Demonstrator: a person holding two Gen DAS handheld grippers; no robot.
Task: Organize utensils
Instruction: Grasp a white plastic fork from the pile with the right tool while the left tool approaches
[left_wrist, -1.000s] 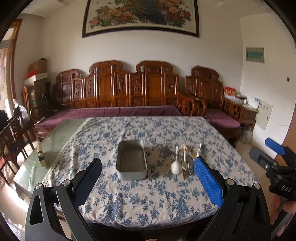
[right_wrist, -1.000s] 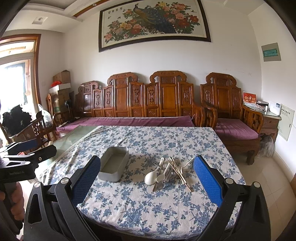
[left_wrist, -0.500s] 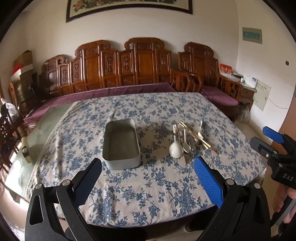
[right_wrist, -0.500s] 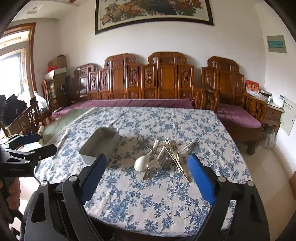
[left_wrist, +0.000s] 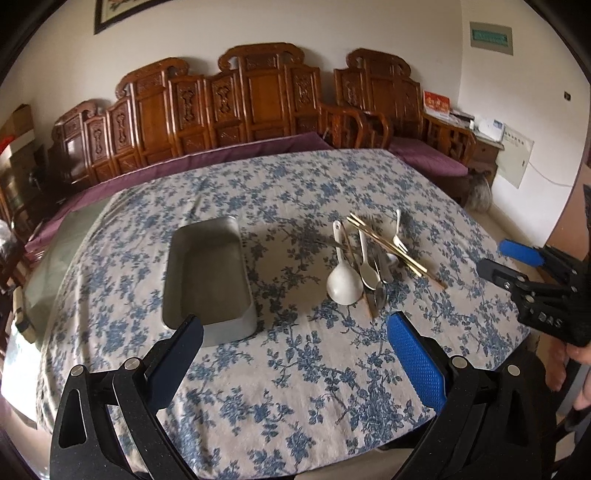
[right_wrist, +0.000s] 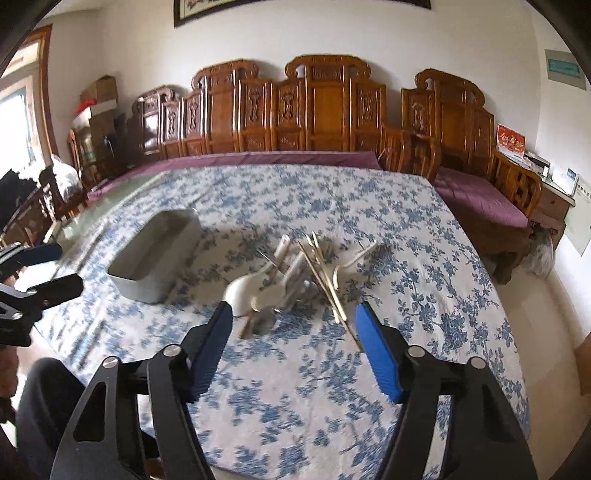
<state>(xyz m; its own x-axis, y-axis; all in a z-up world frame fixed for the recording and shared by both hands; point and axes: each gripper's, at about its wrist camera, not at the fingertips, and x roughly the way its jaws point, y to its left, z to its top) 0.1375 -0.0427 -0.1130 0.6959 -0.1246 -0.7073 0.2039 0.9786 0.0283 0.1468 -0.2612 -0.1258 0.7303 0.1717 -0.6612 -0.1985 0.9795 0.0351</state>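
A grey metal tray (left_wrist: 207, 273) (right_wrist: 155, 254) sits empty on the flowered tablecloth. To its right lies a heap of utensils: a white ladle-shaped spoon (left_wrist: 343, 280) (right_wrist: 243, 291), metal spoons (left_wrist: 369, 273), a white fork (left_wrist: 398, 232) (right_wrist: 354, 258) and wooden chopsticks (left_wrist: 391, 247) (right_wrist: 325, 277). My left gripper (left_wrist: 295, 350) is open and empty, above the table's near edge below the tray. My right gripper (right_wrist: 295, 332) is open and empty, just short of the heap; it also shows in the left wrist view (left_wrist: 517, 266).
The table (left_wrist: 295, 184) carries a blue-flowered cloth; bare glass (left_wrist: 59, 254) shows at its left. Carved wooden benches with purple cushions (left_wrist: 258, 118) stand behind it. A side cabinet (left_wrist: 487, 147) stands at the right wall. Chairs (right_wrist: 40, 206) stand at the left.
Both grippers have moved forward and tilted down over the table. The right gripper's jaws have narrowed and closed in on the utensil heap. Nothing on the table has moved.
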